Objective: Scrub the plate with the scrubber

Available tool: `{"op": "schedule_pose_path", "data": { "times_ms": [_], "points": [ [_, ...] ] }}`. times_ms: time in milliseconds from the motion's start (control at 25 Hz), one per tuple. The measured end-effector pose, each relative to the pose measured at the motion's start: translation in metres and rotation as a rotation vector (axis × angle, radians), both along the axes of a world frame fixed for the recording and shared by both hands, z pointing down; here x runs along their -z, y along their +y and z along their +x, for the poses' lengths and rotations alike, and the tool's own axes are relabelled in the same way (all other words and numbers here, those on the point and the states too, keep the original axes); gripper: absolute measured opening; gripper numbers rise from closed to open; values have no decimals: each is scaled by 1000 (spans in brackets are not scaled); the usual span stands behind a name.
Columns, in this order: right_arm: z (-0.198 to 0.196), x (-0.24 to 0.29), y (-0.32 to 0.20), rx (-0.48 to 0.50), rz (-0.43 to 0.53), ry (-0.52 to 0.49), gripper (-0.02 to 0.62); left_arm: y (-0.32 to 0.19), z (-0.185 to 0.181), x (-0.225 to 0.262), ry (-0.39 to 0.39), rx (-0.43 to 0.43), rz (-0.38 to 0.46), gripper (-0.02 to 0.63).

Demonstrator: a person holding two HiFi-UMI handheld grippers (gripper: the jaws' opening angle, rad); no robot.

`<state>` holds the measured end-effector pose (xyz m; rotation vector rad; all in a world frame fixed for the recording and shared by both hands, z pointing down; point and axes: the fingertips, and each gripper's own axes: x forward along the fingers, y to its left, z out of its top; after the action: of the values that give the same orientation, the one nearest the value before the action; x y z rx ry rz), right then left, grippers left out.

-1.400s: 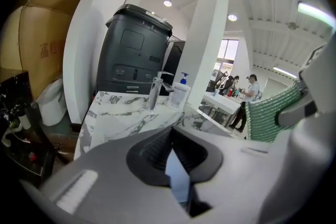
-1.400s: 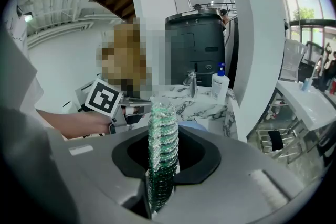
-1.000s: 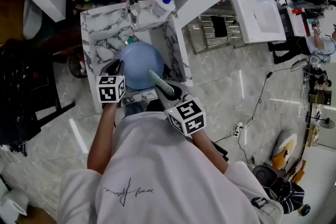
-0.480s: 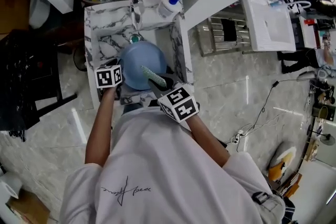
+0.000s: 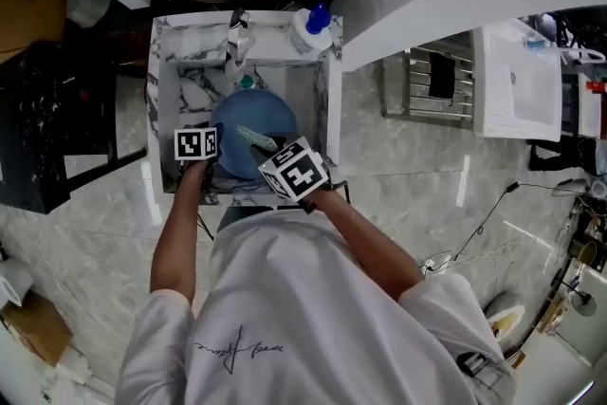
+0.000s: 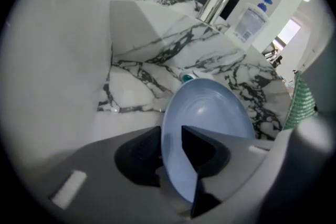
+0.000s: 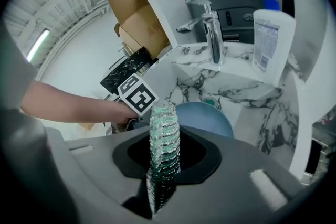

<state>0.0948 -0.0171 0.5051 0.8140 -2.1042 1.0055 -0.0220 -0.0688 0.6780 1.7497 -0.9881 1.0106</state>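
A pale blue plate (image 5: 251,139) stands tilted over the marble sink (image 5: 180,90). My left gripper (image 5: 211,152) is shut on the plate's near left rim; in the left gripper view the plate (image 6: 210,128) rises edge-on from between the jaws of the left gripper (image 6: 173,152). My right gripper (image 5: 270,147) is shut on a flat green-and-white scrubber (image 5: 250,137) that lies over the plate's face. In the right gripper view the scrubber (image 7: 164,139) stands upright between the jaws of the right gripper (image 7: 164,170), with the plate (image 7: 207,119) just beyond it.
A chrome tap (image 5: 237,38) stands at the back of the sink, with a white pump bottle (image 5: 311,28) to its right. A green drain plug (image 6: 187,77) shows in the basin. A dark cabinet (image 5: 57,123) is left of the sink and a metal rack (image 5: 438,85) stands to the right.
My right gripper has carried the scrubber up and to the left, onto the middle of the plate. The head camera has shifted, so the sink sits higher in view.
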Motion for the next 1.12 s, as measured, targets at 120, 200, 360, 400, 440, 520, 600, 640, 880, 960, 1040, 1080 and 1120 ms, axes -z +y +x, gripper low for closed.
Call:
{"op": "schedule_pose_path", "data": {
  "times_ms": [120, 200, 360, 400, 440, 520, 600, 640, 880, 960, 1040, 1080, 1120],
  "points": [
    [-3, -14, 1, 26, -89, -73, 52, 0, -3, -8, -37, 7, -19, 100],
    [-5, -23, -2, 35, -130, -103, 52, -1, -3, -9, -16, 30, -30, 97],
    [-16, -42, -5, 51, -180, -121, 52, 10, -3, -11, 62, 83, -55, 91],
    [-20, -47, -8, 55, -178, -123, 54, 10, -3, -11, 83, 93, -65, 89],
    [-23, -52, -10, 62, -175, -120, 52, 10, -3, -11, 104, 101, -74, 89],
    [-28, -67, -11, 80, -186, -89, 54, 9, -1, -11, 135, 109, -87, 89],
    [-30, -80, -11, 91, -219, -59, 54, 8, 1, -11, 139, 97, -83, 87],
    [-33, -85, -11, 91, -234, -55, 54, 7, 2, -11, 131, 84, -75, 87],
    [-40, -110, -22, 68, -291, -50, 52, 4, 4, -10, 118, 49, -45, 89],
    [-44, -118, -25, 72, -318, -64, 54, 4, 5, -10, 131, 52, -46, 89],
    [-50, -124, -28, 41, -389, -107, 54, 4, 6, -11, 147, 56, -52, 89],
    [-53, -126, -30, 22, -418, -132, 54, 5, 6, -12, 152, 57, -56, 88],
    [-55, -127, -33, 8, -429, -147, 54, 5, 6, -12, 155, 58, -59, 88]
  ]
}}
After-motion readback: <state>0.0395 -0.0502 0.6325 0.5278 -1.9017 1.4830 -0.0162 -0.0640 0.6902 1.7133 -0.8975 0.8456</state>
